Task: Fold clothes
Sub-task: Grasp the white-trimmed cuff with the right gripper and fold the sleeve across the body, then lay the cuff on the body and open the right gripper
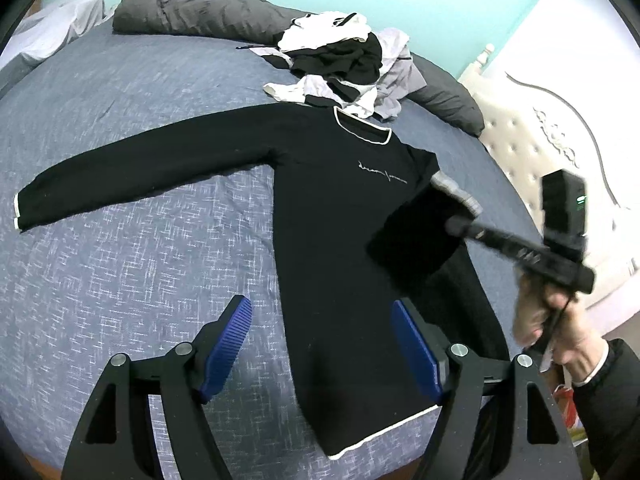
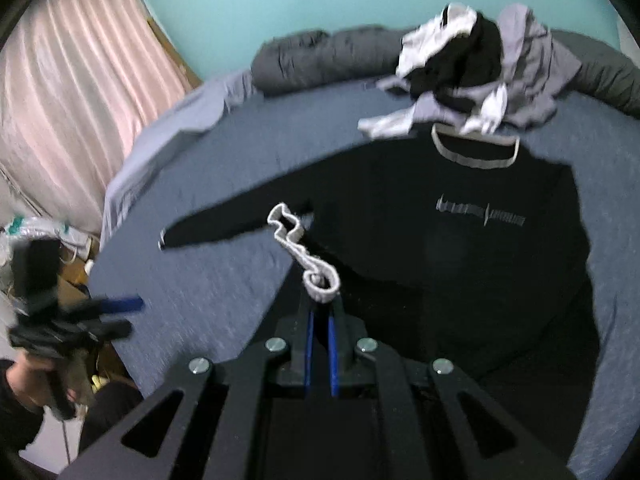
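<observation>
A black long-sleeved shirt (image 1: 340,216) with white trim lies face up on the blue bed (image 1: 120,260); it also shows in the right wrist view (image 2: 460,260). Its left sleeve (image 1: 132,176) is spread out flat. My right gripper (image 2: 320,300) is shut on the right sleeve's white cuff (image 2: 316,276) and holds the sleeve lifted over the shirt body; it appears blurred in the left wrist view (image 1: 456,216). My left gripper (image 1: 320,344) is open and empty, above the shirt's lower hem edge.
A pile of white, black and grey clothes (image 1: 344,60) lies just beyond the collar. A grey duvet (image 1: 188,4) runs along the far side. A white headboard (image 1: 560,152) stands at the right. Pink curtains (image 2: 68,112) hang left.
</observation>
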A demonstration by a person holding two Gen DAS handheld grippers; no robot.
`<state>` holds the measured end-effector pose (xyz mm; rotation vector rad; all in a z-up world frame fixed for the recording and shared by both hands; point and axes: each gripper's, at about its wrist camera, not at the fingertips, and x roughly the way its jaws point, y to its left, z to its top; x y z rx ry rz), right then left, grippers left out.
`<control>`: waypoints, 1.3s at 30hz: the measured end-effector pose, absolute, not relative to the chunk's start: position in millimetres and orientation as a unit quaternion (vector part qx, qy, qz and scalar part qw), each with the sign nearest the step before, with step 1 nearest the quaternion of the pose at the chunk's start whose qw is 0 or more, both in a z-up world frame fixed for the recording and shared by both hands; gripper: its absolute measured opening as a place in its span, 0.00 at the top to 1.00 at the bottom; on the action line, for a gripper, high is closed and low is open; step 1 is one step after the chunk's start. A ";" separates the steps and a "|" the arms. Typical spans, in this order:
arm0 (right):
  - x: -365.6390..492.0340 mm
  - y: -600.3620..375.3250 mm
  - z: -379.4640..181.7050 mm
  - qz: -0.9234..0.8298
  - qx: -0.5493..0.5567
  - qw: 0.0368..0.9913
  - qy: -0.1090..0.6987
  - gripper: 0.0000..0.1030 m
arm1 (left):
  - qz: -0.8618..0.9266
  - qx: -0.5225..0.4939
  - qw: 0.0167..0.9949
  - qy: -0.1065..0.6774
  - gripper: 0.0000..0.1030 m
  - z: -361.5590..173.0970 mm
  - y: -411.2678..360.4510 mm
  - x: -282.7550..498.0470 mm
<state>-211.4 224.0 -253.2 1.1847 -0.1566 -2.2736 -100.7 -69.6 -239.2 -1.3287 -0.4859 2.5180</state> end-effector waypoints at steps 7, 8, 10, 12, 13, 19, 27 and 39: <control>-206.2 212.8 -292.5 -0.831 0.479 0.280 -0.045 0.92 | 0.861 -0.462 0.127 -0.172 0.25 -246.8 -67.3 -101.8; -204.5 213.1 -293.2 -0.829 0.480 0.283 -0.046 0.92 | 0.860 -0.462 0.127 -0.172 0.25 -247.7 -66.4 -102.4; -202.2 216.0 -289.6 -0.831 0.475 0.285 -0.044 0.87 | 0.860 -0.464 0.129 -0.173 0.25 -249.4 -63.6 -104.8; -201.2 224.1 -283.9 -0.833 0.469 0.289 -0.055 0.77 | 0.859 -0.463 0.130 -0.175 0.25 -250.4 -61.0 -107.6; -201.7 230.4 -279.8 -0.836 0.464 0.288 -0.059 0.74 | 0.859 -0.463 0.131 -0.176 0.25 -250.7 -59.9 -109.0; -212.7 293.1 -261.3 -0.861 0.446 0.235 -0.067 0.57 | 0.859 -0.464 0.139 -0.168 0.24 -254.9 -45.4 -121.2; -225.7 377.4 -283.0 -0.875 0.464 0.126 -0.059 0.57 | 0.857 -0.474 0.154 -0.131 0.24 -279.7 -1.7 -156.5; -251.4 433.6 -328.2 -0.870 0.491 0.042 0.002 0.57 | 0.846 -0.487 0.180 -0.117 0.27 -333.6 48.0 -222.0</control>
